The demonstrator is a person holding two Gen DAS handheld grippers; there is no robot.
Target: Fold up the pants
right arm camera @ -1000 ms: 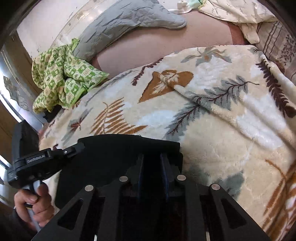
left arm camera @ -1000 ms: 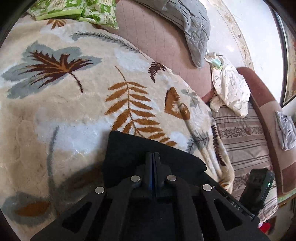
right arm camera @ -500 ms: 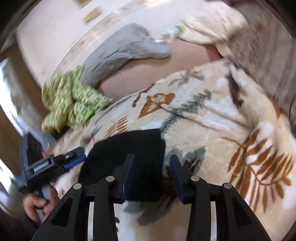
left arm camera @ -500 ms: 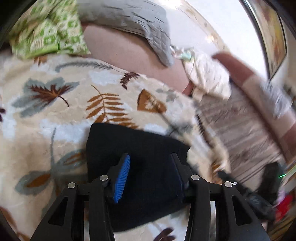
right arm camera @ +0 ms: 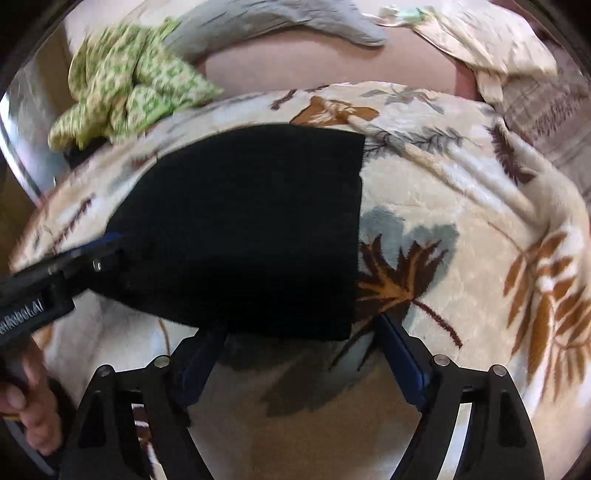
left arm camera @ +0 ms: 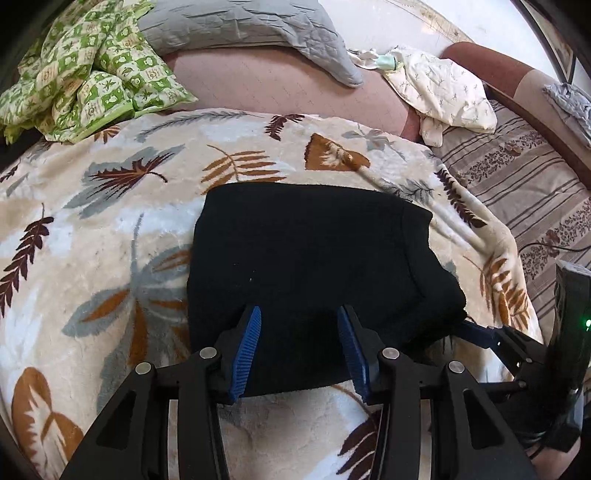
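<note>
Both jaws spread, gripping nothing: left gripper [left arm camera: 299, 347] is hovering over the folded black pants' [left arm camera: 306, 266] near edge, right gripper [right arm camera: 295, 365] just short of it.

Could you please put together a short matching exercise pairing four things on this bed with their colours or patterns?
Things:
1. folded pants
2. blanket
3. crumpled cloth
4. quilted pillow

Colours:
A. grey
B. black
C. cream with brown and grey leaves
D. green and white check

Pairs: 1-B, 2-C, 3-D, 4-A
</note>
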